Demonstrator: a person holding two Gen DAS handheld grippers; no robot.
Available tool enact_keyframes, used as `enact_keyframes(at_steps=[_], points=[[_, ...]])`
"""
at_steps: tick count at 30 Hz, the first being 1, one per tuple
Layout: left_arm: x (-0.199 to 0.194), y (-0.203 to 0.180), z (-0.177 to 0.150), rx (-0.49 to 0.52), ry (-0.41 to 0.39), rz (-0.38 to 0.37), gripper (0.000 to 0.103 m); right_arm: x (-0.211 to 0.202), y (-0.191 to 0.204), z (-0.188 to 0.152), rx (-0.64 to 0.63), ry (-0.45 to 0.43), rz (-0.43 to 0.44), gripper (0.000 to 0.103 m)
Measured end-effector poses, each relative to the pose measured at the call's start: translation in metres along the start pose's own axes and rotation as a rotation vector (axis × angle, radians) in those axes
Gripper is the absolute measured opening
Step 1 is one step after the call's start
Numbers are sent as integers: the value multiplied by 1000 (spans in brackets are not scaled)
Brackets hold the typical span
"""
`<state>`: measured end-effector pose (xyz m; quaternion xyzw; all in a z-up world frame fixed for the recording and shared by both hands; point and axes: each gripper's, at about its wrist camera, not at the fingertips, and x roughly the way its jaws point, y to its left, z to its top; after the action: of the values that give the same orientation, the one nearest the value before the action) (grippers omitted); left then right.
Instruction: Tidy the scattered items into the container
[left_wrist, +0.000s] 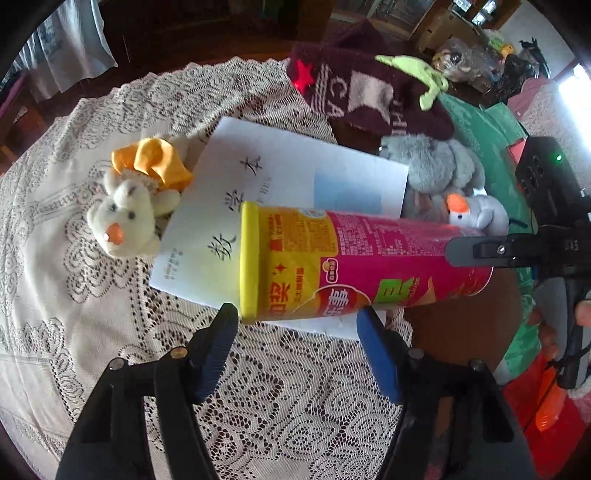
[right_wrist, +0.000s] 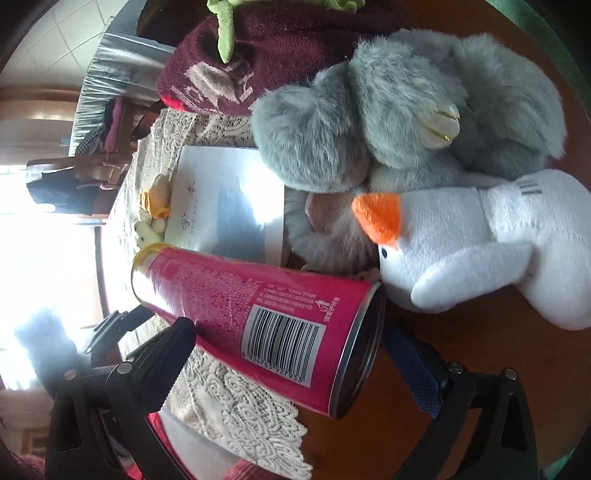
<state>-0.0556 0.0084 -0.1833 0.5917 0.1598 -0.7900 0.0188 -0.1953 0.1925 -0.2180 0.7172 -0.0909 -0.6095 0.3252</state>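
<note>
1. Plainly, the scattered things lie out on the lace cloth (left_wrist: 92, 332). At far left a cream toy bear (left_wrist: 123, 218) with a yellow bow lies on its back, just beside a white booklet (left_wrist: 280, 173).
2. Next comes the snack can (left_wrist: 332, 266), on its side with its yellow lid on. The lid end rests over the booklet and the base points right.
3. The left gripper (left_wrist: 296, 312) hangs just short of the can's lid end. Its jaws are wide and hold nothing.
4. Further right are a dark red knit piece (left_wrist: 354, 92), a grey plush toy (right_wrist: 406, 110) and a white toy goose (right_wrist: 480, 251), bunched close together on bare wood.
5. The right gripper (right_wrist: 290, 326) straddles the can's base end. One finger lies against the can's side, while a gap shows between the blue pad and the rim, so I judge the jaws spread and not yet clamped.
6. The step in hand looks like taking hold of the can.
7. No container shows for certain in either view, so where the can must go cannot be told.
8. The next move calls for closing squarely across the round wall, since the can may roll.
</note>
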Motion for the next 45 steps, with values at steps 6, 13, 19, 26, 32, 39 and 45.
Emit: enact_keyframes(at_steps=[6, 13, 19, 26, 32, 39, 45], points=[[-16, 8, 9, 8, 16, 9, 82, 2, 1, 6, 14, 0, 6, 103], [-13, 17, 27, -55, -15, -2, 83, -2, -5, -4, 29, 3, -5, 103], [-7, 20, 33, -123, -45, -88, 51, -3, -1, -6, 27, -17, 19, 92], [-17, 30, 27, -123, -40, -69, 38, -2, 5, -6, 4, -1, 2, 92], [-25, 39, 21, -103, -57, 8, 38, -2, 11, -7, -22, 0, -31, 91], [-22, 32, 28, -72, -71, 9, 38, -3, 17, -8, -24, -38, -72, 95], [-17, 34, 24, -122, -86, -110, 25, -6, 19, -9, -30, -57, -91, 91]])
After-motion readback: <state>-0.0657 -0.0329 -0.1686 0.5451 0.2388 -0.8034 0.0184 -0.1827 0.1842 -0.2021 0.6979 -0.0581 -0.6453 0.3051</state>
